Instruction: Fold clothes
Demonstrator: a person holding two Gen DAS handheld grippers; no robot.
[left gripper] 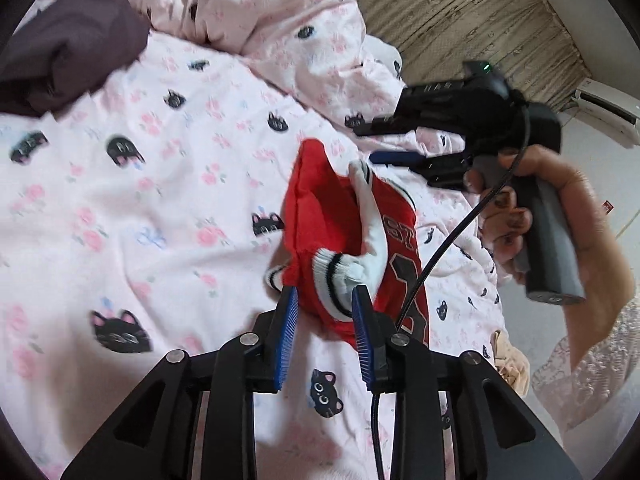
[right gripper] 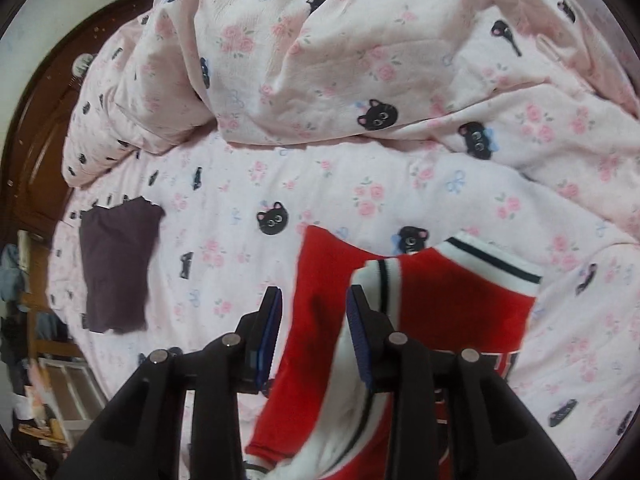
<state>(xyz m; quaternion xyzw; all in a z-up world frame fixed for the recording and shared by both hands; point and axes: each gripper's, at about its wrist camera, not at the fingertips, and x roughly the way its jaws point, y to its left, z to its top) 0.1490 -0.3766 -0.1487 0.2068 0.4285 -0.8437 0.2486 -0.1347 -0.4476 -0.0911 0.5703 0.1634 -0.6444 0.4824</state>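
Note:
A small red jersey (left gripper: 320, 208) with white and black striped trim lies crumpled on the pink cat-print bed sheet (left gripper: 140, 208). My left gripper (left gripper: 325, 292) is open just above its near edge, the jaws straddling the white trim without gripping. My right gripper (left gripper: 384, 144), held in a hand, hovers open beyond the jersey's far side. In the right wrist view the right gripper (right gripper: 314, 296) is open above the jersey (right gripper: 448, 300), which lies folded under it.
A folded dark purple garment (right gripper: 116, 264) lies on the sheet to the left; it also shows in the left wrist view (left gripper: 72, 44). A bunched pink duvet (right gripper: 360, 60) fills the far side. A wooden headboard (right gripper: 36, 120) edges the bed.

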